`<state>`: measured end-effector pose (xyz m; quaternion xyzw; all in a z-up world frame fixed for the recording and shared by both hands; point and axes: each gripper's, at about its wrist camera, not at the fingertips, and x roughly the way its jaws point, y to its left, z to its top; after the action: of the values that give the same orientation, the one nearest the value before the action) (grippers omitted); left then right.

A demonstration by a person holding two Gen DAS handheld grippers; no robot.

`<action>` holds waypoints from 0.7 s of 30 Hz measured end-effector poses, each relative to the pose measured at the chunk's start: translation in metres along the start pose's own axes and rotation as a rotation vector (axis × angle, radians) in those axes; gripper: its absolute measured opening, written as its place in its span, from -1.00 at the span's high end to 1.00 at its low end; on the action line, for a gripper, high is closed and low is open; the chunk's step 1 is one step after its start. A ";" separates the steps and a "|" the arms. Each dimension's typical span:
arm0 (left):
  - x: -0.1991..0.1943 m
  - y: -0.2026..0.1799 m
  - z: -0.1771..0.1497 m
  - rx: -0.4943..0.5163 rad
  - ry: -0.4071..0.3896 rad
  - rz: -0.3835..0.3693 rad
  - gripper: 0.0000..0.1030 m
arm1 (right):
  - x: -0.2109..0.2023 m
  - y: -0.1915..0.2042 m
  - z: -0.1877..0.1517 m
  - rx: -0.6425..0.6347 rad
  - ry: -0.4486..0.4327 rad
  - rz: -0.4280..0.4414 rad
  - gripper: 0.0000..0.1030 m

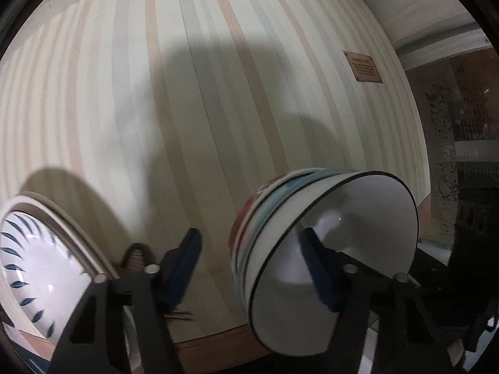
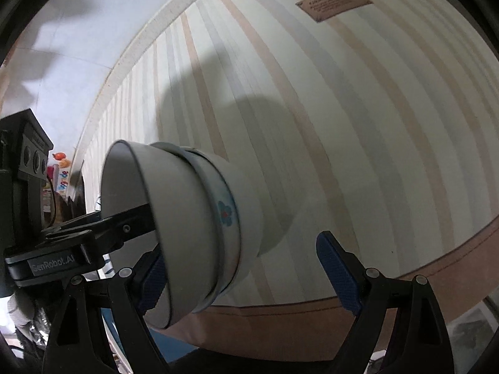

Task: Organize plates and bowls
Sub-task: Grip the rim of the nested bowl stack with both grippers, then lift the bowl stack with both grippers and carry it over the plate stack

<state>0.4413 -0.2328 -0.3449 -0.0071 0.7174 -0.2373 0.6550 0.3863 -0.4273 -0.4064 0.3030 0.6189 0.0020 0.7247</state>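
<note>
- My left gripper (image 1: 251, 233) has its jaws set wide. Its right-hand finger (image 1: 318, 268) reaches inside the stack of bowls (image 1: 343, 218), against the white inner wall. Its left-hand finger (image 1: 184, 265) stands outside the stack, and I see a strip of wall between the two.
- From these views I cannot tell whether that gripper is truly pinching the bowls or only hooking them on the inner finger.
- The stack is three nested bowls tipped on its side, off any surface, at the lower right of the left wrist frame. The mouth faces the camera and the innermost bowl has a thin dark rim.
- My right gripper (image 2: 240, 249) is spread open and holds nothing. Its right-hand finger (image 2: 340, 274) stands free against the wall.
- In the right wrist frame the bowls fill the lower left and cover the tip of that gripper's left-hand finger. I cannot tell whether they touch.
- The same frame shows a blue flower on the middle bowl, and a black finger of the left gripper reaching in over the rim from the left edge.
- A plate (image 1: 31, 265) with dark blue leaf marks stands tilted at the lower left of the left wrist frame, apart from the bowls.
- Behind everything is a striped wall (image 1: 218, 93) with a small brown plaque (image 1: 363, 67) at the upper right.
</note>
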 end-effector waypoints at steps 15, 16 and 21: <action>0.005 0.003 0.004 -0.056 0.003 -0.099 -0.14 | 0.032 0.017 0.016 0.036 0.052 0.125 -0.21; 0.005 0.002 0.004 -0.055 0.000 -0.092 -0.14 | 0.033 0.017 0.016 0.033 0.050 0.124 -0.21; 0.005 0.000 0.003 -0.058 -0.004 -0.081 -0.14 | 0.034 0.019 0.018 0.047 0.052 0.130 -0.21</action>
<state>0.4432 -0.2359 -0.3496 -0.0557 0.7217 -0.2424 0.6460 0.4175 -0.4071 -0.4281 0.3593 0.6164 0.0424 0.6994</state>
